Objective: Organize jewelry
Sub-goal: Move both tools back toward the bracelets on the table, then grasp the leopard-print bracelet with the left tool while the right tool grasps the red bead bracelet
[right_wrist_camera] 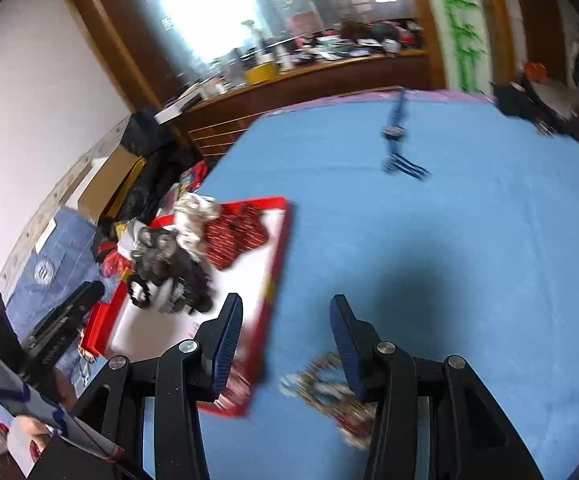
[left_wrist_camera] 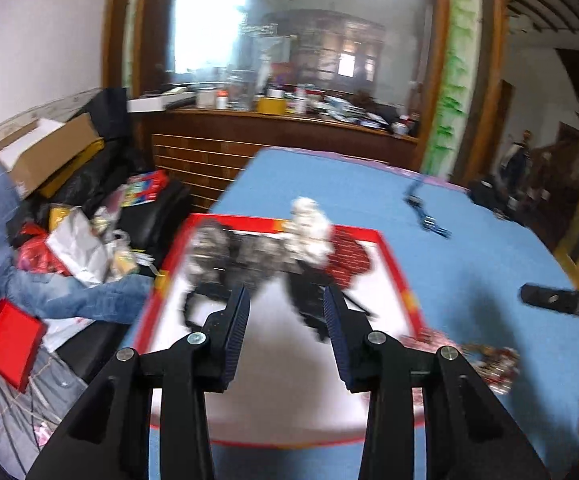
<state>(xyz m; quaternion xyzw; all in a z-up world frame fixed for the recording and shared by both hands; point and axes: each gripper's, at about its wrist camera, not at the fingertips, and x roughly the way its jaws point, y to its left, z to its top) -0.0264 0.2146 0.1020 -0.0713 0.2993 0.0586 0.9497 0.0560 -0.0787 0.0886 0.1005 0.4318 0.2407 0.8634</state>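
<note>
One blue tabletop (right_wrist_camera: 469, 240), red-rimmed tray (right_wrist_camera: 277, 264), wood cabinet w/ mirror (left_wrist_camera: 289, 132)

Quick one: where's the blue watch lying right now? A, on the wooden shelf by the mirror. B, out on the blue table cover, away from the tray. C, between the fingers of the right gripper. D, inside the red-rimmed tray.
B: the blue watch lies by itself on the blue table cover, well clear of the red-rimmed tray, and nothing sits between the open fingers of the right gripper.
</note>
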